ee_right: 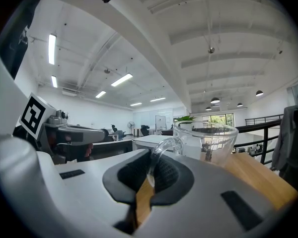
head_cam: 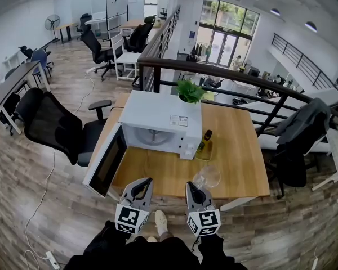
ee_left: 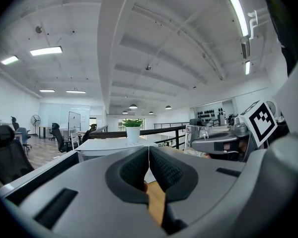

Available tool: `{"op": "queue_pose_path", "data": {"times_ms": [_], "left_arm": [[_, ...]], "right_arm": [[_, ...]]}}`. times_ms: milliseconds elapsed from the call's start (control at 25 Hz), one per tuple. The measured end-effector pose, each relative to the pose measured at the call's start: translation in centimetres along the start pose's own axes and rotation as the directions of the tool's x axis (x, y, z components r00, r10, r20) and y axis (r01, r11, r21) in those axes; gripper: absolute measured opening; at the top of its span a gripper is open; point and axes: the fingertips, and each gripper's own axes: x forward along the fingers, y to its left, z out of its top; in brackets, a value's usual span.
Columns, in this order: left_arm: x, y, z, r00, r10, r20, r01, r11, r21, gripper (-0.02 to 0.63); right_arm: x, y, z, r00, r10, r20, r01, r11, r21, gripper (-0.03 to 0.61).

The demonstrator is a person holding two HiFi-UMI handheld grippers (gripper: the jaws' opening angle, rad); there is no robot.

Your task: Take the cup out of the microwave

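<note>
A clear glass cup point(head_cam: 206, 176) is outside the microwave, over the near edge of the wooden table point(head_cam: 236, 151). My right gripper point(head_cam: 195, 185) is shut on the cup's handle. In the right gripper view the handle sits between the dark pads point(ee_right: 164, 175) and the cup point(ee_right: 208, 143) stands upright just beyond them. The white microwave point(head_cam: 158, 117) stands at the table's far left, its door point(head_cam: 106, 161) swung wide open towards me and the cavity showing only its turntable. My left gripper point(head_cam: 141, 187) is shut with nothing in it, level beside the right one; its closed pads point(ee_left: 134, 172) point at the microwave point(ee_left: 104, 145).
A potted plant point(head_cam: 190, 90) stands on top of the microwave. A dark bottle point(head_cam: 205, 141) stands on a small tray just right of the microwave. A black office chair point(head_cam: 50, 122) is left of the table, a black railing point(head_cam: 242, 75) runs behind it, and a draped chair point(head_cam: 304, 134) stands at the right.
</note>
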Motion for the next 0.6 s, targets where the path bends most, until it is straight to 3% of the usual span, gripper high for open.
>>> {"op": "queue_pose_path", "data": {"times_ms": [600], "left_arm": [[0.66,0.09,-0.7,1.0,0.006,-0.014,-0.006,1.0,-0.005,0.025]], "right_arm": [[0.43,-0.57,-0.36,1.0,0.005,-0.003,-0.005,1.0,0.002,0.017]]}}
